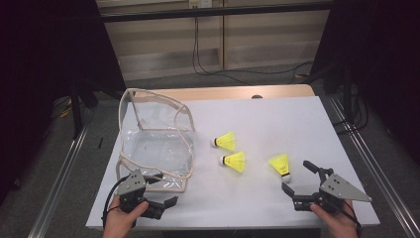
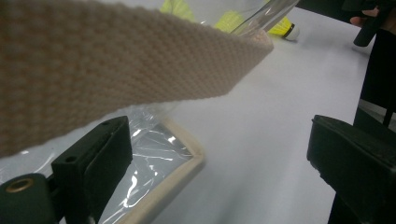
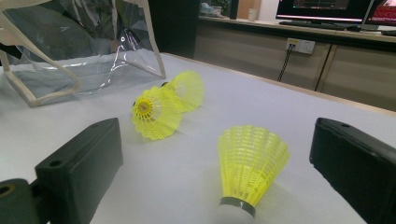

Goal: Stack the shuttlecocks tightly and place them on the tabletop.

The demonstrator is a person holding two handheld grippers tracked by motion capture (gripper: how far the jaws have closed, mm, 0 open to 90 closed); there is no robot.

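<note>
The left gripper (image 1: 159, 189) sits at the lower left of the high view, its jaws spread apart and holding nothing. It lies at the near edge of the clear bag (image 1: 156, 148), which stands at centre left of the white table (image 1: 277, 119). In the left gripper view, the bag's beige webbing strap (image 2: 116, 60) crosses the upper left of the frame, above and ahead of the spread jaws; whether it touches them cannot be told.

The right gripper (image 1: 299, 179) sits at the lower right of the high view, jaws wide open and empty. The nearest shuttlecock (image 1: 281, 165) lies just ahead of it, yellow skirt pointing away, white cork toward the jaws. In the right gripper view this shuttlecock (image 3: 248, 165) shows at lower centre, between the two jaws but not touching them. Two further shuttlecocks (image 1: 229, 150) lie at frame centre, between the bag and the nearest shuttlecock.
</note>
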